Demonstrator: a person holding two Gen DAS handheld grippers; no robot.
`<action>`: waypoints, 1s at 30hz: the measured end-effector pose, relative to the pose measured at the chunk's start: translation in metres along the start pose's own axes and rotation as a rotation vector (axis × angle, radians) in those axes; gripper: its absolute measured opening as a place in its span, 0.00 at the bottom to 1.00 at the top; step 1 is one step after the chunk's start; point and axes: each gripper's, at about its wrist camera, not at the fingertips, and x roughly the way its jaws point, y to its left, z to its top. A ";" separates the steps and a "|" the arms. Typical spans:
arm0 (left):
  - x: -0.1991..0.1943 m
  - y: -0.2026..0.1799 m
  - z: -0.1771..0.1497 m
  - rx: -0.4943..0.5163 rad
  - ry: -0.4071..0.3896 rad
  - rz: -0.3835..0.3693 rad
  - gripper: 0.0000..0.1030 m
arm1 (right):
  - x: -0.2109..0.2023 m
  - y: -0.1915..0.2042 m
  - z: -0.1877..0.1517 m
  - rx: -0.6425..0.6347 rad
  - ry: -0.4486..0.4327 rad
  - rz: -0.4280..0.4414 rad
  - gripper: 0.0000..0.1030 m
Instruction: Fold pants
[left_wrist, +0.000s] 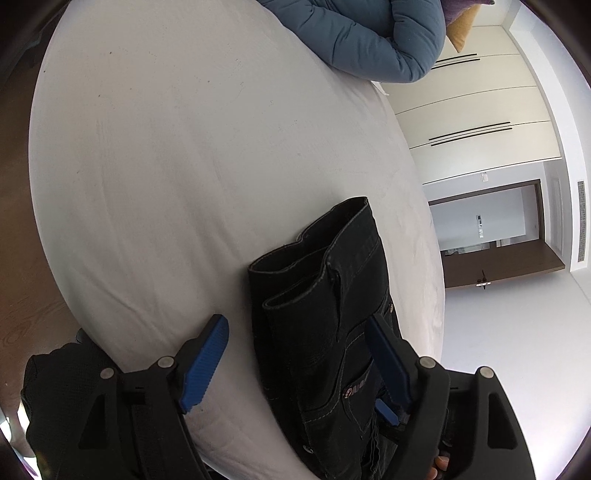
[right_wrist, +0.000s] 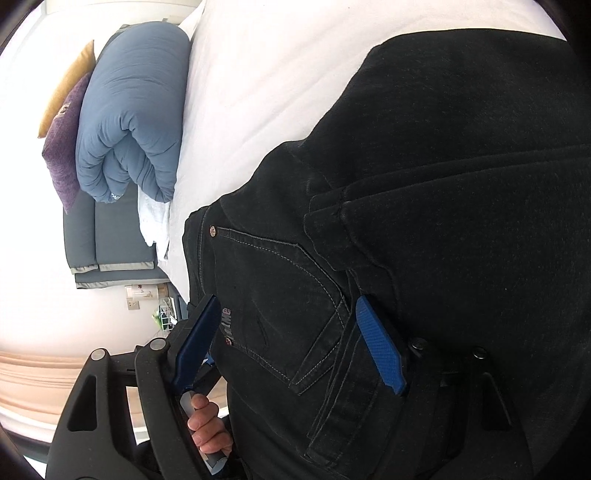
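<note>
On the white bed (left_wrist: 184, 166), black pants (left_wrist: 325, 295) lie folded, left gripper (left_wrist: 299, 365) and right gripper (right_wrist: 291, 343) both spread around the waistband; best pinch every layer squarely before lifting.

Pants (right_wrist: 424, 184) cut off at right edge, pocket label (right_wrist: 226, 325) perhaps lettered, unreadable

Pants (right_wrist: 424, 192): black matt denim. Bed sheet (left_wrist: 184, 166): smooth white cloth. Tongs pads (left_wrist: 202, 363): ribbed blue plastic.
</note>
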 end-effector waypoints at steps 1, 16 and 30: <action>0.002 0.001 0.002 -0.011 0.000 -0.007 0.77 | 0.000 0.000 -0.001 -0.002 -0.001 -0.002 0.72; 0.016 0.018 0.021 -0.111 0.056 -0.098 0.25 | -0.002 -0.002 -0.001 -0.002 -0.006 -0.003 0.72; -0.016 -0.054 0.008 0.095 -0.054 -0.075 0.11 | -0.001 -0.001 -0.002 0.003 -0.019 -0.023 0.72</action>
